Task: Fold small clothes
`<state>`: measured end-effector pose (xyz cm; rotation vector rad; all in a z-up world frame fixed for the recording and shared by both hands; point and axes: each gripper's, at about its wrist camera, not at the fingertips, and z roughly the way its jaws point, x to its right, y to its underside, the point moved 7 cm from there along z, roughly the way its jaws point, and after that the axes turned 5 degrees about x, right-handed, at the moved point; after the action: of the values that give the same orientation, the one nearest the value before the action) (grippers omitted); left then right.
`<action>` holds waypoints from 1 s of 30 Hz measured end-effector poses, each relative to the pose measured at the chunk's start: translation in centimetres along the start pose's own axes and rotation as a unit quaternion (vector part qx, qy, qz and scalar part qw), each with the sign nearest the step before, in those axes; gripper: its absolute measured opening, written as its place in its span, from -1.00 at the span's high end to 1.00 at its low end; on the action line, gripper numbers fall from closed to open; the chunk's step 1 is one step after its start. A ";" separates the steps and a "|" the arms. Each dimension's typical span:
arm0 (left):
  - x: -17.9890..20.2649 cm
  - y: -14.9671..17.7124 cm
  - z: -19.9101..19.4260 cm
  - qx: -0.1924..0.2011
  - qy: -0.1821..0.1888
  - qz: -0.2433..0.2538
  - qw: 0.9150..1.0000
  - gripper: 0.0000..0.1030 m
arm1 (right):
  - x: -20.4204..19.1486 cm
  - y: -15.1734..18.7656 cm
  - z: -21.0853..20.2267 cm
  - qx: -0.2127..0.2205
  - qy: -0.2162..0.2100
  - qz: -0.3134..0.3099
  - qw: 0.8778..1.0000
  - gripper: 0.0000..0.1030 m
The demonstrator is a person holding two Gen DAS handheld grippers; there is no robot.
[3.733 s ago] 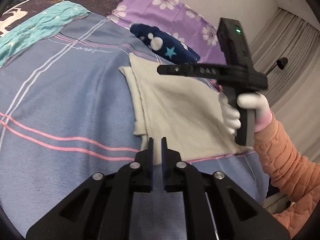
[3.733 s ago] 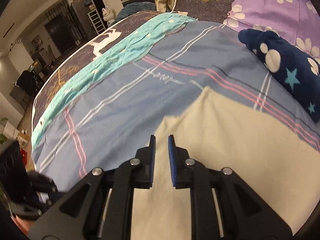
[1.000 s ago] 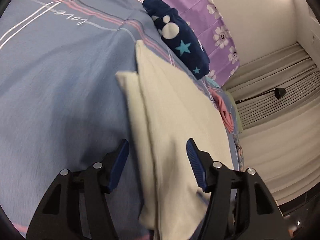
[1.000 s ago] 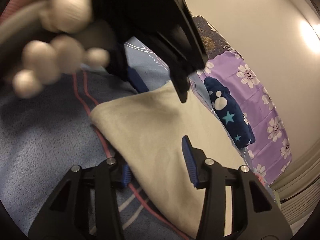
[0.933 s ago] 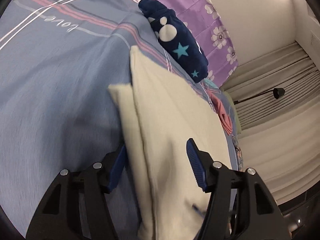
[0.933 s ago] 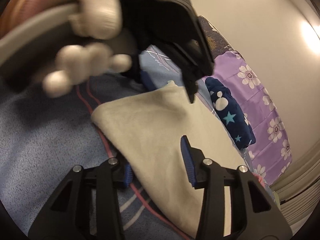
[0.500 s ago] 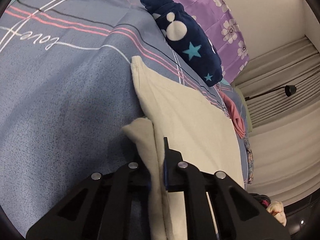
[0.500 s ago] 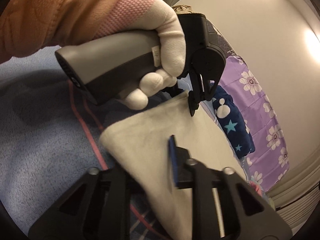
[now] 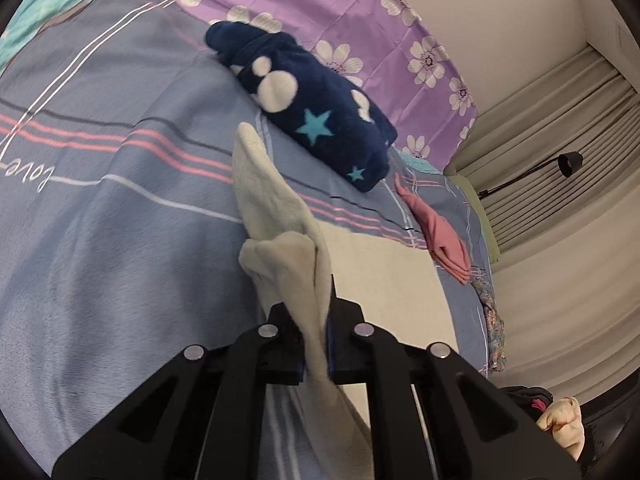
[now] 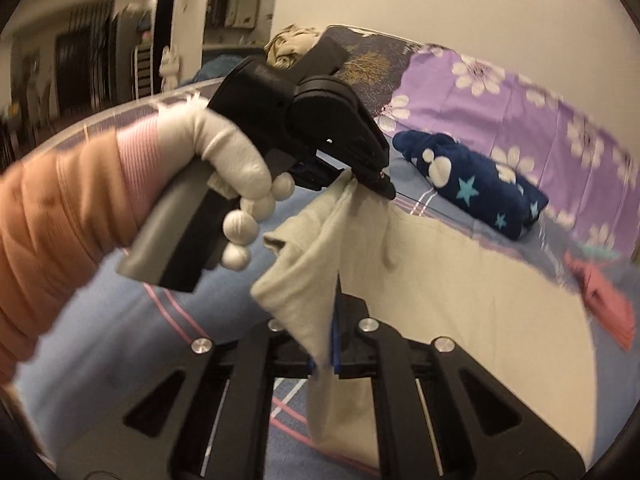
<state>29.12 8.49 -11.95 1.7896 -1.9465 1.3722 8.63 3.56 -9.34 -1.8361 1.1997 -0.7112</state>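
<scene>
A cream garment (image 9: 384, 276) lies on the blue striped bedspread (image 9: 100, 216). My left gripper (image 9: 314, 332) is shut on one edge of it and holds that edge raised above the bed. My right gripper (image 10: 324, 340) is shut on another edge of the same cream garment (image 10: 460, 292) and lifts it too. In the right wrist view the left gripper (image 10: 368, 180) shows from the side, held by a white-gloved hand (image 10: 236, 168), with cloth hanging from its tips.
A folded navy fleece with stars (image 9: 312, 108) lies by the purple flowered pillow (image 9: 360, 28). A pink garment (image 9: 440, 232) lies at the bed's right edge. Curtains (image 9: 560, 200) and a black lamp (image 9: 568, 160) stand beyond.
Both grippers were open around the garment's edge a second ago. They have since shut on it and raised it off the bed.
</scene>
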 end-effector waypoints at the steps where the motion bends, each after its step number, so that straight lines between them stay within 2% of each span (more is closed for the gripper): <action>1: 0.9 -0.2 0.2 0.001 -0.001 0.005 1.000 0.87 | 0.6 -0.2 -0.6 0.003 -0.005 0.018 1.000 0.91; 5: 4.7 -0.6 1.0 0.004 -0.003 0.025 1.000 0.87 | 3.9 -0.8 -3.2 0.020 -0.020 0.078 0.997 0.91; 13: 11.9 0.2 4.5 -0.004 -0.004 0.064 0.998 0.87 | 11.1 0.4 -7.2 0.041 -0.031 0.173 0.984 0.92; 19: 16.6 2.1 9.2 -0.024 -0.023 0.088 0.996 0.87 | 17.3 3.8 -10.0 0.045 -0.025 0.237 0.970 0.92; 24: 20.3 4.4 14.7 -0.052 -0.032 0.108 0.992 0.87 | 23.1 7.6 -11.9 0.042 -0.014 0.307 0.951 0.92; 30: 23.3 7.5 19.7 -0.087 -0.044 0.144 0.985 0.87 | 27.2 12.1 -13.3 0.033 -0.016 0.373 0.927 0.92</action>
<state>25.14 -22.66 -11.61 1.5636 -2.3655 1.1697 2.99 -28.43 -12.24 -1.1748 1.6743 -0.2738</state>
